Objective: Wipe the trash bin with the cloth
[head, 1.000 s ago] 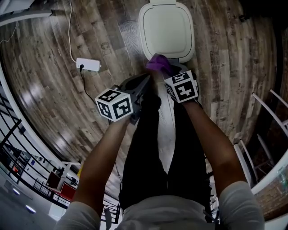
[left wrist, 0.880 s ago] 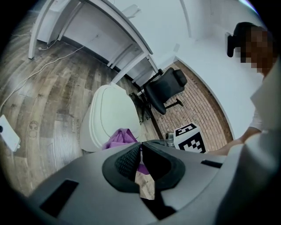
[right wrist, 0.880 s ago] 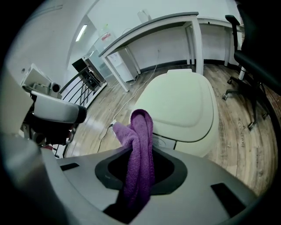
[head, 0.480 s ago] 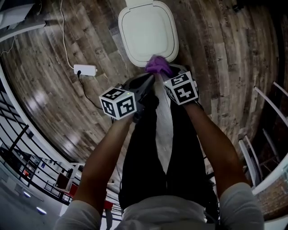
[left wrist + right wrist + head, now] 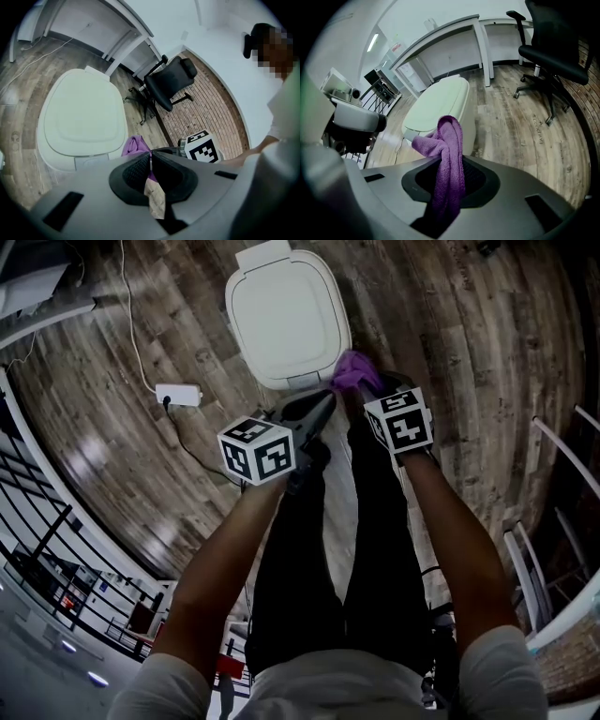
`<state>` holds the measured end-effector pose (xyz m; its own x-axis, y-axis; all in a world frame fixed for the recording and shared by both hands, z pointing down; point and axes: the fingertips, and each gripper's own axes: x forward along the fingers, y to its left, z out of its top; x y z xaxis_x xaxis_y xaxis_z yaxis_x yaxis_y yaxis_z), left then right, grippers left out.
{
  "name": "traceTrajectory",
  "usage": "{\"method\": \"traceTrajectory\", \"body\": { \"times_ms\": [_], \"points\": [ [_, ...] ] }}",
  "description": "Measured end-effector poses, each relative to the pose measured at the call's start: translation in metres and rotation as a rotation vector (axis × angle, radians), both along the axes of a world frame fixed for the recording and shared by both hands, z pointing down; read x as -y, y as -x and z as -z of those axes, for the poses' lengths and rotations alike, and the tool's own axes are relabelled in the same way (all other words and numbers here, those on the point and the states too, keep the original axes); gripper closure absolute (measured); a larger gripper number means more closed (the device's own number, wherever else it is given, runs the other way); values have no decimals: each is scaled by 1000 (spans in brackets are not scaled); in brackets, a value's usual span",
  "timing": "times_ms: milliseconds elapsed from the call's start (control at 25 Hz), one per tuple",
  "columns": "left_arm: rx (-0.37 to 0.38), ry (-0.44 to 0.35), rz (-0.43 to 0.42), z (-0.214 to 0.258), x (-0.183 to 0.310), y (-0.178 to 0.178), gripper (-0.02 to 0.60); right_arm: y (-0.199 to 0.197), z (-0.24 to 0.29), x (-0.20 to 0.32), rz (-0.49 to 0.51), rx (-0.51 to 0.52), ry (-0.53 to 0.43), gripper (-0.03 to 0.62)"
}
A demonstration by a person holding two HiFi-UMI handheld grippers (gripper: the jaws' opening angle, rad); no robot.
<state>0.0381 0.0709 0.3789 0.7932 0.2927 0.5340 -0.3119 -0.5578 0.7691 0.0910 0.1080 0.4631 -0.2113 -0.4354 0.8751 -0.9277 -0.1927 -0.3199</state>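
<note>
Since a second ago the right hand-held gripper (image 5: 450, 165) has swung toward 3 o'clock in the head view, and the trash bin (image 5: 286, 320) now sits further toward 9 o'clock in that view. Its jaws are clamped on the purple cloth (image 5: 447, 150), which rises between them in a folded bunch; the lower end of the cloth drops into the dark recess behind the jaws and cannot be followed. From the head view the bunch lies at the bin's 5 o'clock corner, against the lid rim, though actual contact cannot be made out. The left hand-held gripper (image 5: 150, 159) hangs just beside it at about 8 o'clock, jaws drawn together at the tips with nothing gripped. Only the closed white lid shows from above; the bin's body is hidden below it. A white power strip (image 5: 178, 395) lies on the wooden floor (image 5: 469, 352) at the bin's 8 o'clock. A black office chair (image 5: 171, 84) stands beyond.
</note>
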Motion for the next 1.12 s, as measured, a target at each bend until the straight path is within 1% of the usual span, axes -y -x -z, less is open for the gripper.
{"method": "traceTrajectory", "body": {
  "times_ms": [160,320,560,800,960,1120],
  "points": [
    [-13,6,-14,3,-9,-22,566,-32,-2,-15,-23,-26,24,500],
    [-21,2,-20,5,-11,-40,566,-55,-2,-22,-33,-41,27,500],
    [-25,-14,8,15,-5,-52,566,-78,9,-12,-1,-60,4,499],
    [-31,-28,81,22,11,-47,566,-104,21,37,122,-120,-51,500],
    [-54,-35,138,25,26,-45,566,-120,27,85,211,-178,-92,499],
    [-74,-49,187,23,45,-44,566,-128,32,137,303,-237,-136,500]
  ]
}}
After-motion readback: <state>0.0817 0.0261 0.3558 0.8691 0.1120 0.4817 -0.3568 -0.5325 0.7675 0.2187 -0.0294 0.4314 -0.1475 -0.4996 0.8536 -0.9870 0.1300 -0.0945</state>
